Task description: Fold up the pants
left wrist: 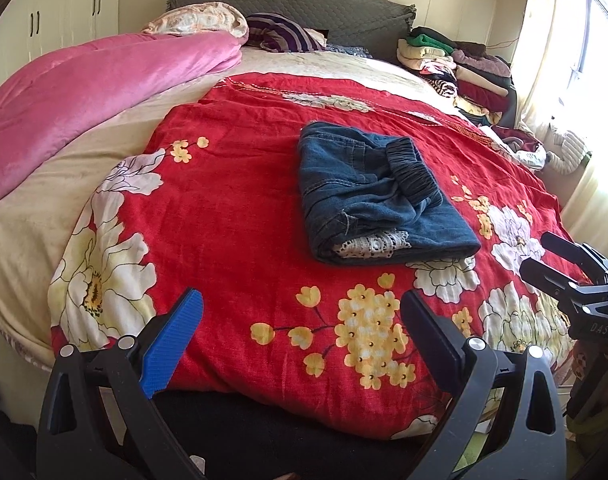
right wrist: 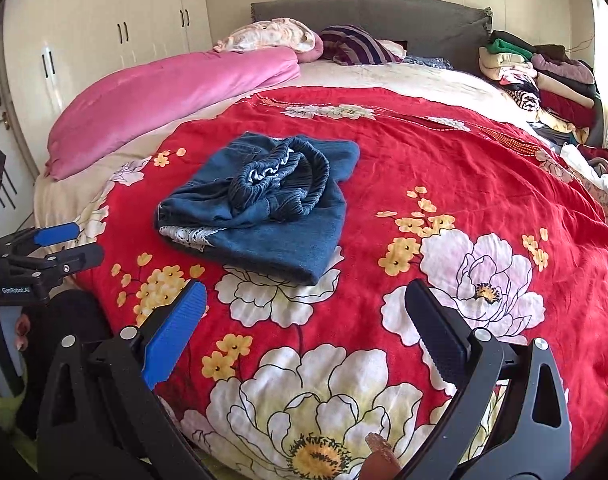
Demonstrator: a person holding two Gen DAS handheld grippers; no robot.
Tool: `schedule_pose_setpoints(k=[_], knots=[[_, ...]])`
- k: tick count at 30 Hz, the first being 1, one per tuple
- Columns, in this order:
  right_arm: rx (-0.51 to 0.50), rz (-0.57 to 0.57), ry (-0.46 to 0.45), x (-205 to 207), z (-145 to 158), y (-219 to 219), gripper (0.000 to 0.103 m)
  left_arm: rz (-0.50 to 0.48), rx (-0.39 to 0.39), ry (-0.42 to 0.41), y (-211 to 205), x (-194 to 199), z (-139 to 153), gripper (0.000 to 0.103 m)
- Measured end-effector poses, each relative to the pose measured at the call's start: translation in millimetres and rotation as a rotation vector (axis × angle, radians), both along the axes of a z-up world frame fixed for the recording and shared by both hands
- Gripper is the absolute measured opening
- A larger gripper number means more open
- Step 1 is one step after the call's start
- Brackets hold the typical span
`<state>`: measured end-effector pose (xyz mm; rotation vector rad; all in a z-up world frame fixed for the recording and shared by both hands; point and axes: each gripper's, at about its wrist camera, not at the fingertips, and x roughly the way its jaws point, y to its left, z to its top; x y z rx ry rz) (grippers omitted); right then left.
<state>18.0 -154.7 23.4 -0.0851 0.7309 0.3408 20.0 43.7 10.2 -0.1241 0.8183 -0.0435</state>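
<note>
Denim-blue folded pants with a gathered elastic waistband are lying soft and limp on the red floral bedspread, best pinched at the thick folded edge, while the left gripper and right gripper are hovering spread wide, grasping nothing

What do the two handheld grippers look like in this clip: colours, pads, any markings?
Both match: black frames with silver pivot bolts, one ribbed blue pad and one textured black pad on the jaws. The left gripper carries white "GenRobot.AI" lettering, the right gripper "DAS". No cables or sleeves are visible.

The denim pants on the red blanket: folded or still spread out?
Folded. The denim pants lie as a compact layered bundle on the red blanket, waistband on top, no leg stretched out. Both grippers are open, off the cloth.
</note>
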Motion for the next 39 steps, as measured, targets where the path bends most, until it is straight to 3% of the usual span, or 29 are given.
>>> schedule_pose_setpoints(k=[39], knots=[[0.001,-0.012,0.003,-0.2,-0.6,-1.0,0.094,-0.011,-0.031,0.018,-0.2,-3.7,0.2,0.098]])
